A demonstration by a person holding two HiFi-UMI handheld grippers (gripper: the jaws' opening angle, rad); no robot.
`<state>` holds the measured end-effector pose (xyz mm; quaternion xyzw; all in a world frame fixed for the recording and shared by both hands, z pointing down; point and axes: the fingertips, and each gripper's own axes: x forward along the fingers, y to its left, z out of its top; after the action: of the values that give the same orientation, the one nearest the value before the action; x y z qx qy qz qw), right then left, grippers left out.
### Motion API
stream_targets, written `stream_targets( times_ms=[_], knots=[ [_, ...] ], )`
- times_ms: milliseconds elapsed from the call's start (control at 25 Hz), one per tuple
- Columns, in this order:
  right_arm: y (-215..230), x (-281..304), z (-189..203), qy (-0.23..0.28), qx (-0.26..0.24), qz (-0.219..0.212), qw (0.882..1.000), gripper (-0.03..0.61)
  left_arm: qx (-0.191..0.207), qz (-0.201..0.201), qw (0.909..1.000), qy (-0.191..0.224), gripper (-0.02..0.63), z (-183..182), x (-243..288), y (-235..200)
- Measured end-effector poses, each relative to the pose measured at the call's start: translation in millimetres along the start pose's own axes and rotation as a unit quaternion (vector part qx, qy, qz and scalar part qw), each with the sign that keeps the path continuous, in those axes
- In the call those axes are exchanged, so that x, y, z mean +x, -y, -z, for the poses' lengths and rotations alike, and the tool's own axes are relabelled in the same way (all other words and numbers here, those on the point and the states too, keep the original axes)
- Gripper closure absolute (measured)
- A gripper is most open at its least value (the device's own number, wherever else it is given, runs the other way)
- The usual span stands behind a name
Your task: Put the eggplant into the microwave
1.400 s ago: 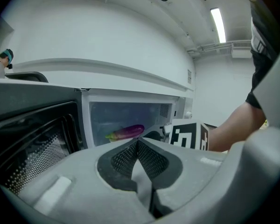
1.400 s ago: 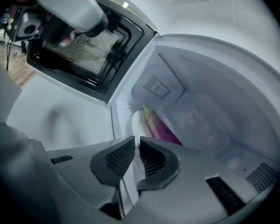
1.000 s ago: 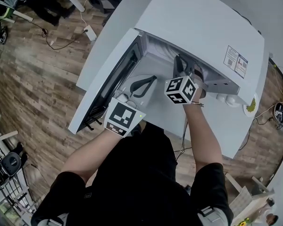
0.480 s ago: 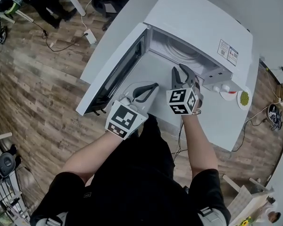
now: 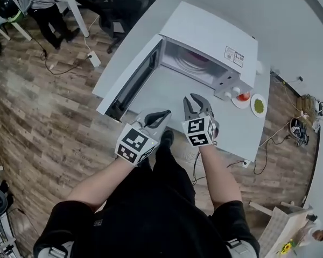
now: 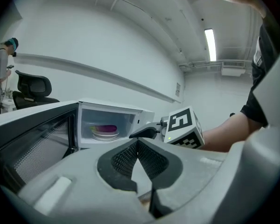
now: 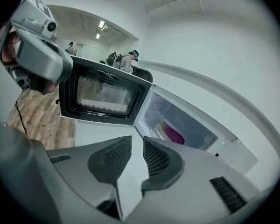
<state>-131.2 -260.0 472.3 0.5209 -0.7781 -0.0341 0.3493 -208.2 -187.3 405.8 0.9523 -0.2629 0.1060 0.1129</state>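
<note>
The purple eggplant [image 5: 197, 62] lies on a white plate inside the open microwave [image 5: 215, 31]; it also shows as the eggplant [image 6: 105, 128] and the eggplant [image 7: 174, 135] in the two gripper views. The microwave door [image 5: 132, 82] hangs open to the left. My left gripper [image 5: 164, 113] hovers over the table in front of the door, shut and empty, tips touching [image 6: 137, 141]. Beside it, the right gripper [image 5: 195, 98] is in front of the cavity, outside it, its jaws a narrow gap apart [image 7: 136, 141] with nothing between them.
The microwave stands on a white table [image 5: 231, 128]. Right of it sit a saucer with something red [image 5: 243, 97] and a plate with something green [image 5: 259, 105]. An office chair [image 5: 118, 4] and cables lie beyond the table on the wood floor. People stand far off.
The right gripper has pulled out of the microwave cavity and both grippers have drawn back toward my body. The eggplant stays on the plate inside.
</note>
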Motion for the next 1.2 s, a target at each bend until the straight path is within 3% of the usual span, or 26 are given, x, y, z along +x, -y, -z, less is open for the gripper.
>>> stream_targets(
  times_ms=[280,520,760,920,1200],
  knots=[
    [-38.2,-54.2,4.2,0.022,0.099,-0.045,0.994,0.510,-0.010,0.016,0.9998,-0.006,0.607,4.0,-18.0,21.9],
    [-66.0,-100.7,9.8,0.043,0.096,-0.132,0.986,0.525,0.001,0.014,0.9997,-0.019,0.607,-6.0,-30.0,41.6],
    [-50.0,-151.5,21.4,0.062,0.115,-0.149,0.980,0.529,-0.002,-0.011,0.9998,-0.014,0.607,-32.7,-28.7,59.8],
    [-39.8,-186.8,33.6,0.071,0.086,-0.153,0.982,0.529,-0.015,-0.001,0.9999,-0.003,0.607,-53.3,-15.1,96.4],
    [-3.3,-251.8,49.9,0.107,0.134,-0.186,0.967,0.531,-0.013,-0.017,0.9998,0.000,0.607,-66.7,-0.6,162.8]
  ],
)
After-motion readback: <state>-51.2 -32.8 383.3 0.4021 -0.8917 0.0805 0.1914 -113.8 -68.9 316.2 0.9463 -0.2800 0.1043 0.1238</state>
